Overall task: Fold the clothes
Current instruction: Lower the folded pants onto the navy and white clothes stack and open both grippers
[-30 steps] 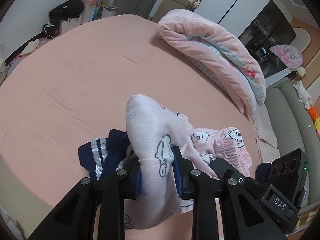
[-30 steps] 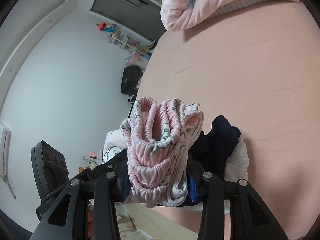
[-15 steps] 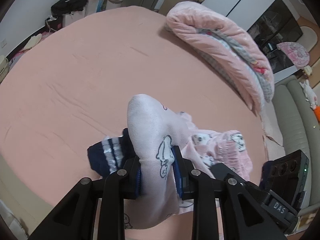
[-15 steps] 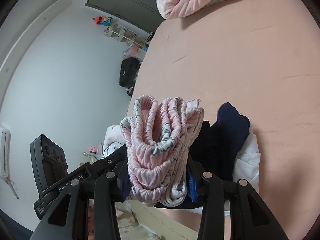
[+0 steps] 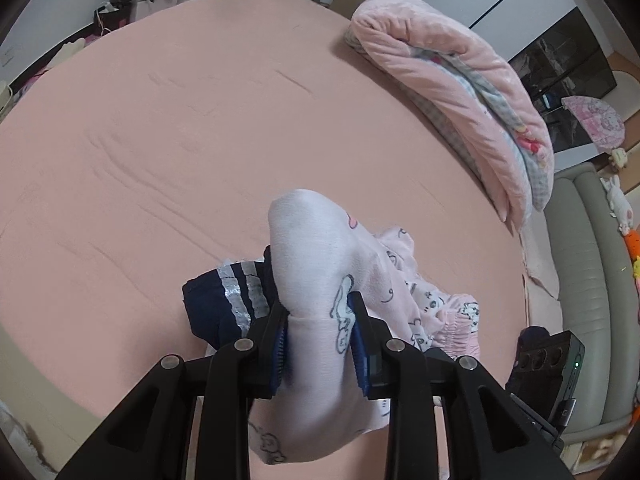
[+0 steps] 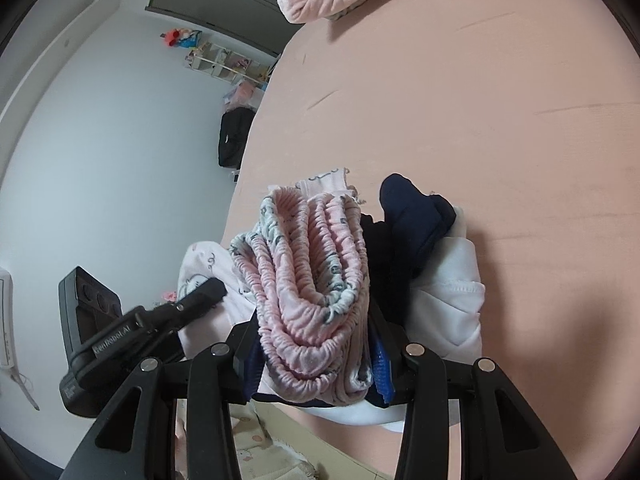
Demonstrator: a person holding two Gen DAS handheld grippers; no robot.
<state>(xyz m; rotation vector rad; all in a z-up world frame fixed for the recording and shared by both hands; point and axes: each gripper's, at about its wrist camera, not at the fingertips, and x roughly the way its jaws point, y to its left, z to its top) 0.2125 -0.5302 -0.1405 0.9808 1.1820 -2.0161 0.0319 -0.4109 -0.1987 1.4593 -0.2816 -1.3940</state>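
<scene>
- A pink printed garment (image 5: 320, 280) is being held over the pink bed (image 5: 160, 140), above a navy garment (image 5: 224, 304) with silver stripes.
- Its pale folded end is being released by the left hand-held gripper (image 5: 318, 344), whose jaws are opening, though the cloth is being pinched yet.
- Its bunched elastic waistband (image 6: 312, 280) is being clenched by the right hand-held gripper (image 6: 316, 364).
- Judged step: the folded piece is being set down; a flat laying and full release are being called for next.
- "GenRobot.AI" is being shown on the left unit in the right wrist view.
</scene>
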